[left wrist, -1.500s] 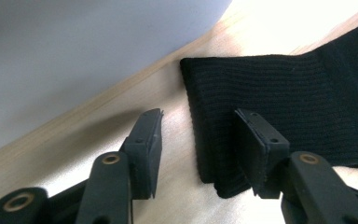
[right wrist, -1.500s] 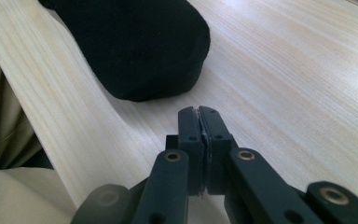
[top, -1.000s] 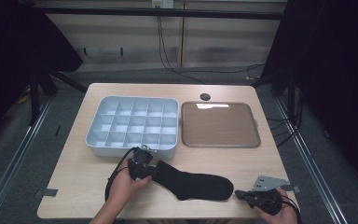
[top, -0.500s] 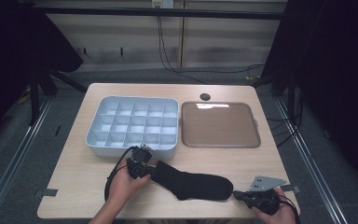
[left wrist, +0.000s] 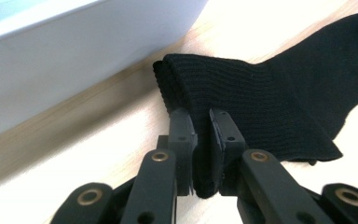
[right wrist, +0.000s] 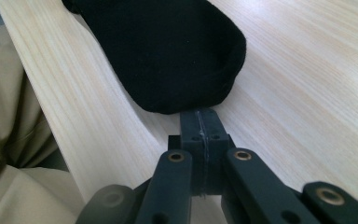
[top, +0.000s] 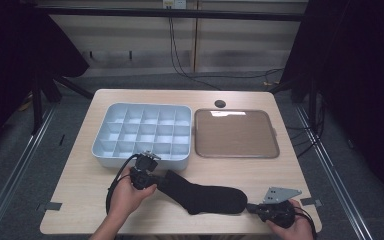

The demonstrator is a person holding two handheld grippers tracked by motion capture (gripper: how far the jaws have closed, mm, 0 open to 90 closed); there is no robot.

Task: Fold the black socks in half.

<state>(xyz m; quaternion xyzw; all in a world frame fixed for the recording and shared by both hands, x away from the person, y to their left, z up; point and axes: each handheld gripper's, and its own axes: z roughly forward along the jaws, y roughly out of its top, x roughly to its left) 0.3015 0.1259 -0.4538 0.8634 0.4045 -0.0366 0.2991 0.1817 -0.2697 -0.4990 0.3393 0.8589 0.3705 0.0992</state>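
Looking down from the high view we get the whole layout: 1 black sock (top: 205, 196) lying flat near the table (top: 80, 185) front edge, 1 grey divided box (top: 142, 133) just behind its cuff end, 1 brown tray (top: 235, 134) right of the box, 2 grippers. L gripper (top: 156, 176) sits at the cuff end, R gripper (top: 252, 206) at the toe end.

Left gripper view gives what the top cam can't: L jaws pinching the ribbed cuff (left wrist: 205, 93), fabric squeezed between the pads; they've just been closing on it. Box wall (left wrist: 74, 70) shows close behind, apart from the cuff.

Right gripper view: R jaws pressed together, no gap between pads. Tips just at the toe (right wrist: 200, 88) edge; we can't tell if any fabric is caught. Beige sleeve (right wrist: 9, 140) at left.
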